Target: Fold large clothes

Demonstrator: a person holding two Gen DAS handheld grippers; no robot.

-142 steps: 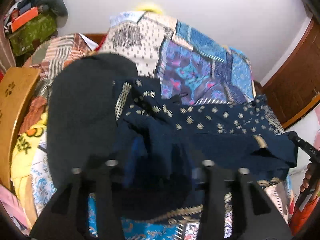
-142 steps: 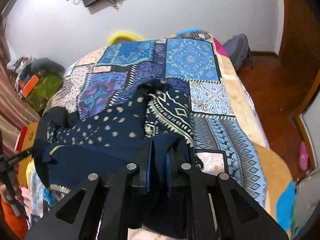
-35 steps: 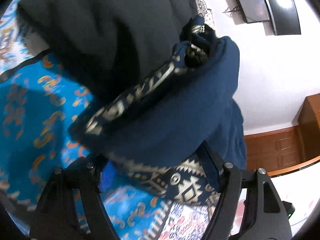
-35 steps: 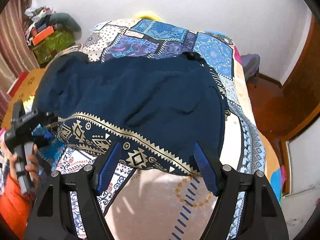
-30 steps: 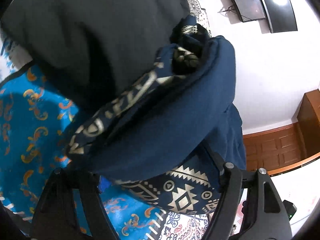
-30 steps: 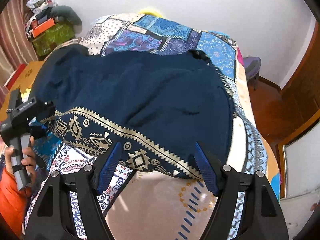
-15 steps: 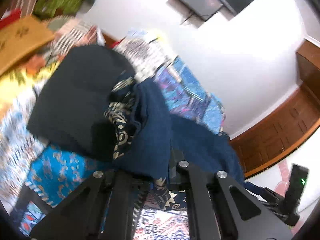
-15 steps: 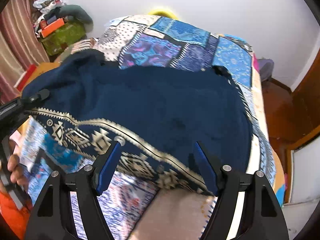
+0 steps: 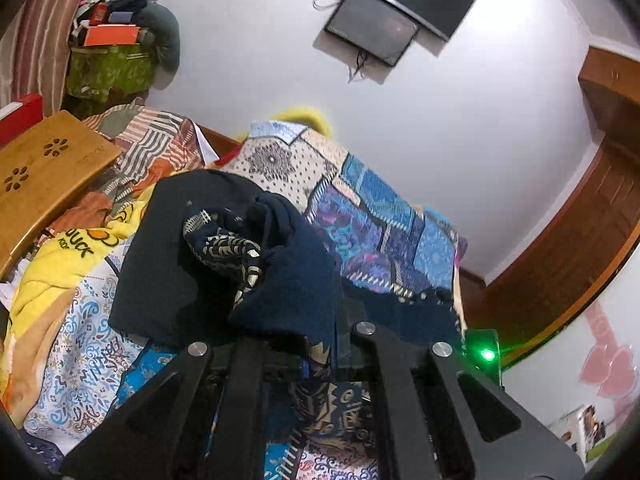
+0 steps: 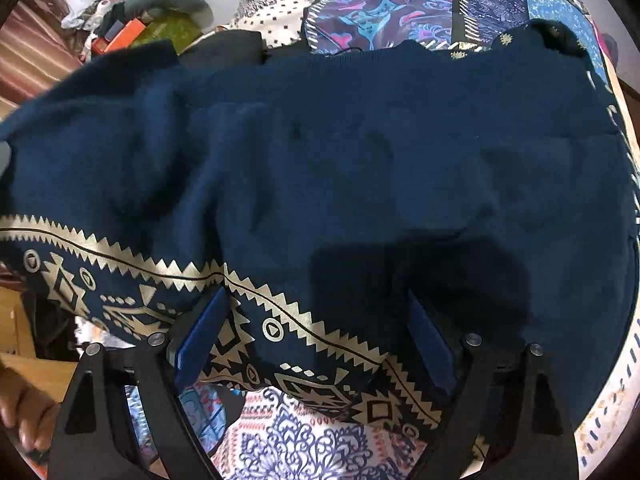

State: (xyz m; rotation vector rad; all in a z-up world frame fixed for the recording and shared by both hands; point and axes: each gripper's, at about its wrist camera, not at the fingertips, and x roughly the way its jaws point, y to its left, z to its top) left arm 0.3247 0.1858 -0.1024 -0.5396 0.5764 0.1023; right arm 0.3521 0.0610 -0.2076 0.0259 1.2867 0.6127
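While our left gripper [image 9: 320,354] stays out of the way of nothing, it is clamped tight on a bunched corner of the navy garment [image 10: 360,152], the cloth rising from between its pressed-together jaws in a thick fold. We name the patchwork bedspread [image 9: 380,216] as our landmark: the garment lies spread across it, its long axis running side to side in the right wrist view, from our lifted left-hand corner over to the far edge of the bedspread. Its gold-patterned hem band [image 10: 168,280] (zigzags, diamonds, small circles) faces us along the near side, slanting downward toward the right. Our right gripper [image 10: 316,340] hangs above that hem with its blue pads [image 10: 200,332] wide apart and its jaws opening; the hem lies between them, and we see neither pad pressing on it. Beside the bedspread, on its left, a black cloth [image 9: 160,248] lies under the raised fold, and a wooden board [image 9: 44,176] sits beyond that. A hand [image 10: 24,416] shows at the lower left edge of the right wrist view.
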